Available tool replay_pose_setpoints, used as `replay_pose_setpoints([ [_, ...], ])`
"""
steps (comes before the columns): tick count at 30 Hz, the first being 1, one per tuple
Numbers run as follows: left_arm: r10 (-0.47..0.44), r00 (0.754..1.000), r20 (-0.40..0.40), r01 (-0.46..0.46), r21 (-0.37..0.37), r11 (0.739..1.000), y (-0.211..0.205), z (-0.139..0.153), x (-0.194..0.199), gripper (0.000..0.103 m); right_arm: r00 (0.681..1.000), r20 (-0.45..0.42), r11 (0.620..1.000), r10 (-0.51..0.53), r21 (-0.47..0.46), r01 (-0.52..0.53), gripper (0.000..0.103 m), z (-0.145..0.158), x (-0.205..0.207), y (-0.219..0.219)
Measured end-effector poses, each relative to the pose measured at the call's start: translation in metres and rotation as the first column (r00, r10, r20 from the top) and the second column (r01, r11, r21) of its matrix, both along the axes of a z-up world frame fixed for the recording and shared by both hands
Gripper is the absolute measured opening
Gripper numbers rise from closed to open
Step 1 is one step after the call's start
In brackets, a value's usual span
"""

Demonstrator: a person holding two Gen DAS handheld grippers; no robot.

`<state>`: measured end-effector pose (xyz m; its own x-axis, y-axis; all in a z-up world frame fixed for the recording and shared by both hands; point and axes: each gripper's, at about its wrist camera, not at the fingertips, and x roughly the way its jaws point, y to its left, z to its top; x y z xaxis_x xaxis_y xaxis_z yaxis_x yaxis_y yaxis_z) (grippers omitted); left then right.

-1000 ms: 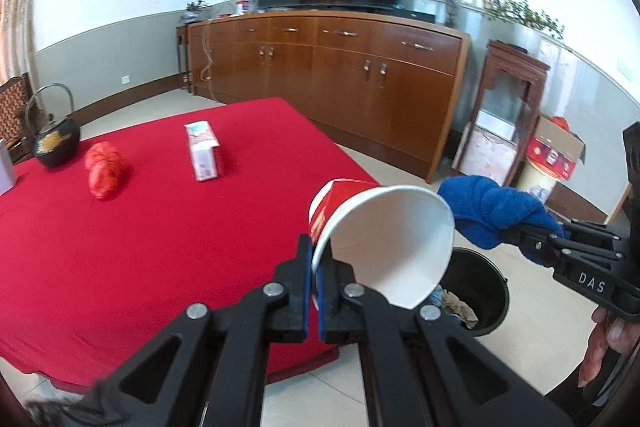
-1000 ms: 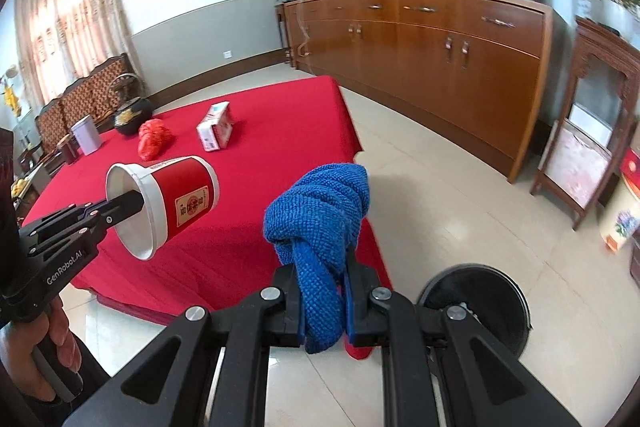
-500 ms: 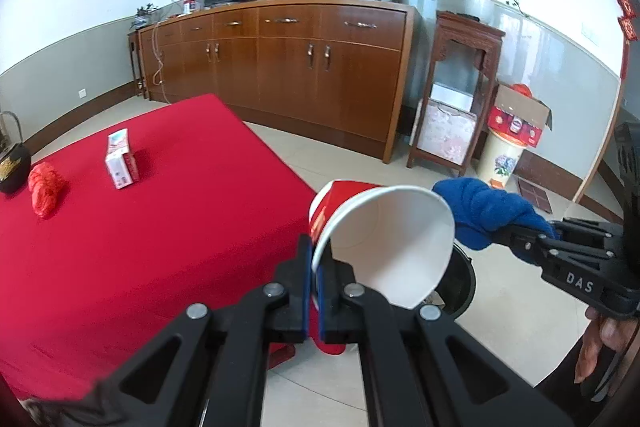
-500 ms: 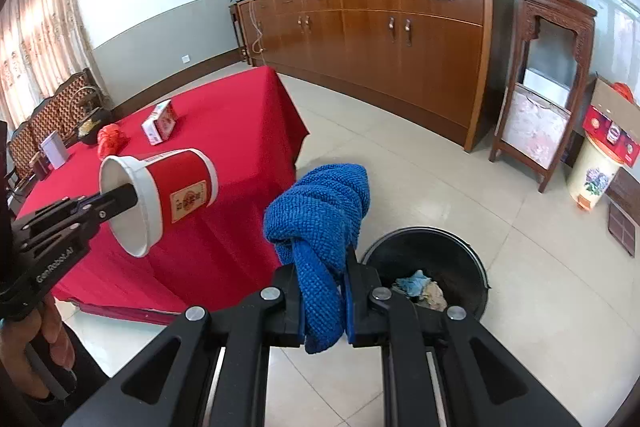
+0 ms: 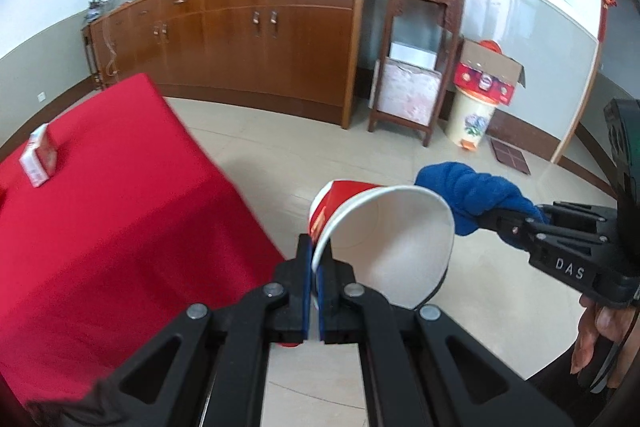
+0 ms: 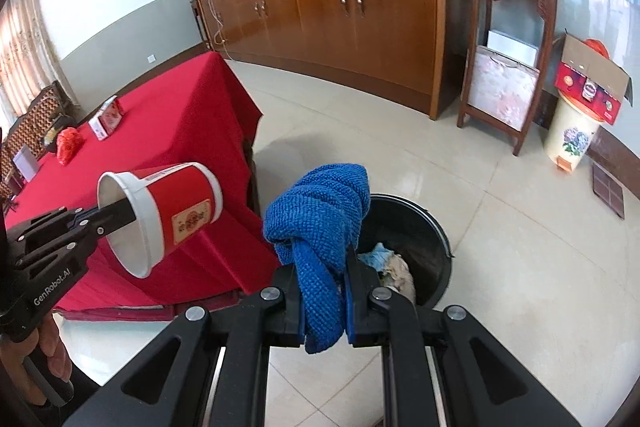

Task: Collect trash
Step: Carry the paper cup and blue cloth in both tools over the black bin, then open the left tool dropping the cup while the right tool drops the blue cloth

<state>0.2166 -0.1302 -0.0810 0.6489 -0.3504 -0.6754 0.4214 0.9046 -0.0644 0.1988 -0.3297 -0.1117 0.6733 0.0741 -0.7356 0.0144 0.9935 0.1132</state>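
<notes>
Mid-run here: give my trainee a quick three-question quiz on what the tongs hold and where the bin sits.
1. True or false: the left tongs pinch the paper cup by its rim.
2. What do the right tongs hold?
A. a blue cloth
B. a carton
C. nothing
3. Fill in: the black bin stands on the floor beside the ____ tablecloth.

Key: 1 true; 2 A, the blue cloth; 3 red.
</notes>
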Motion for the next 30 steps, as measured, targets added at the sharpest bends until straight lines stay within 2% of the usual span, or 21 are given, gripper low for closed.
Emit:
replay_pose_setpoints([
  [10, -0.064, 0.993, -0.099, 0.067, 0.026, 0.997, -0.05, -0.048, 0.029, 0.003, 0.997, -0.072, 1.0, -0.012, -0.016, 0.011, 0.014, -0.044, 0.015, -0.04],
  [17, -0.09, 0.988, -0.125, 0.096, 0.048, 0.994, -0.079, -0.072, 0.054, 0.003, 0.99, -0.136, 0.999, 0.024, -0.033, -0.029, 0.014, -0.086, 0.047, -0.054],
  [23, -0.084, 0.978, -0.191, 0.095, 0.048, 0.994, -0.085, -0.1, 0.068, 0.003, 0.975, -0.217, 0.998, 0.049, -0.034, -0.058, 0.015, -0.129, 0.077, -0.066],
  [28, -0.068, 0.97, -0.232, 0.083, 0.054, 0.995, -0.089, -0.124, 0.078, 0.003, 0.965, -0.253, 0.997, 0.063, -0.034, -0.073, 0.015, -0.153, 0.088, -0.068],
  [29, -0.067, 0.972, -0.227, 0.079, 0.046, 0.996, -0.089, -0.126, 0.08, 0.003, 0.962, -0.263, 0.996, 0.067, -0.042, -0.081, 0.019, -0.159, 0.092, -0.068],
  [30, -0.061, 0.973, -0.221, 0.072, 0.044, 0.996, -0.089, -0.129, 0.081, 0.011, 0.96, -0.274, 0.995, 0.057, -0.067, -0.079, 0.037, -0.163, 0.095, -0.068],
])
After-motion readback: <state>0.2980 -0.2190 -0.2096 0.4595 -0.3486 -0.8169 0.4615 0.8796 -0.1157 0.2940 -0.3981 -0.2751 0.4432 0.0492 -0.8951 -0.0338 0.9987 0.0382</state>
